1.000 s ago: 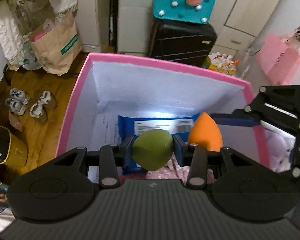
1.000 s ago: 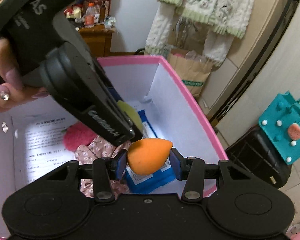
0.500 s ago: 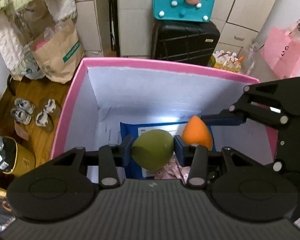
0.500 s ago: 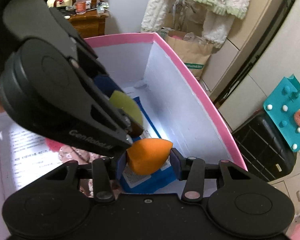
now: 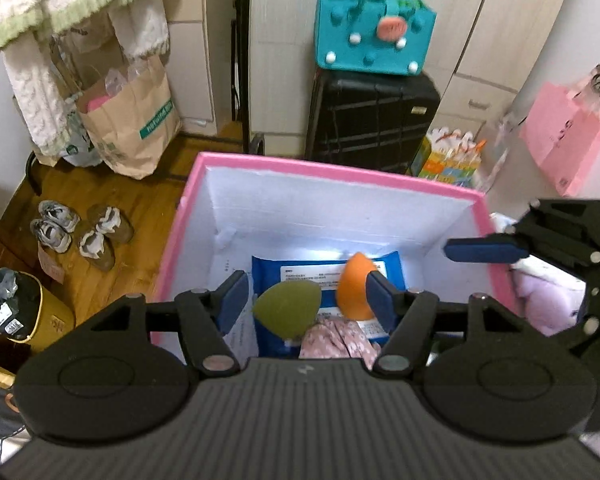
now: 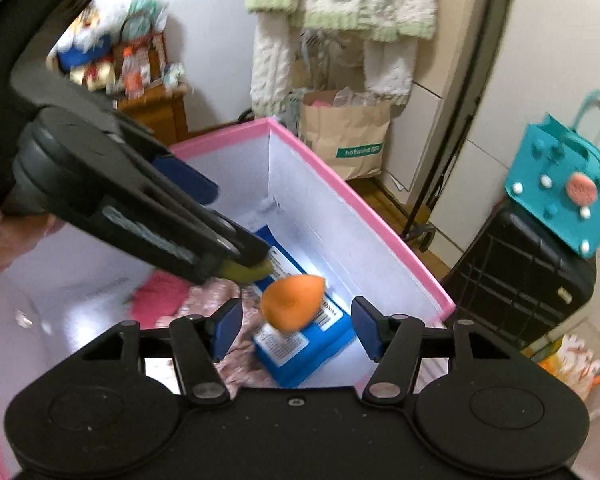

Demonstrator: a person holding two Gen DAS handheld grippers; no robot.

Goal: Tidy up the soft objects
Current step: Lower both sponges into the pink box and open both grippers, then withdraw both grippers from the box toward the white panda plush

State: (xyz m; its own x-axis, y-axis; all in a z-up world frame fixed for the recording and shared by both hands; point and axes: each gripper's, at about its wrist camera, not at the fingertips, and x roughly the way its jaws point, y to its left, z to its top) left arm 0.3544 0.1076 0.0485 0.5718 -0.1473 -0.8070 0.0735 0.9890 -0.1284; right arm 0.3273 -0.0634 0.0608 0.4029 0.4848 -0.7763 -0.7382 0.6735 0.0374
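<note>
Both grippers hover over an open pink box point(image 5: 332, 170) with white inner walls. My left gripper point(image 5: 303, 298) is open; a green egg-shaped sponge point(image 5: 287, 308) lies loose below it in the box. My right gripper point(image 6: 294, 326) is open; an orange egg-shaped sponge point(image 6: 293, 307) is free between its fingers, over a blue wipes pack point(image 6: 304, 344). The orange sponge point(image 5: 354, 288) and the blue pack point(image 5: 324, 272) also show in the left wrist view. The pink box point(image 6: 364, 216) shows in the right wrist view too.
In the box lie a floral pink cloth point(image 5: 336, 338), a red fuzzy item point(image 6: 160, 294) and a printed sheet. Around the box stand a black suitcase point(image 5: 374, 120) with a teal felt bag point(image 5: 374, 34), a paper bag point(image 5: 130, 120) and shoes point(image 5: 80, 232) on the wooden floor.
Both grippers have opened and let go of their sponges. The green and orange sponges have dropped away from the fingers into the box. Both grippers have risen a little.
</note>
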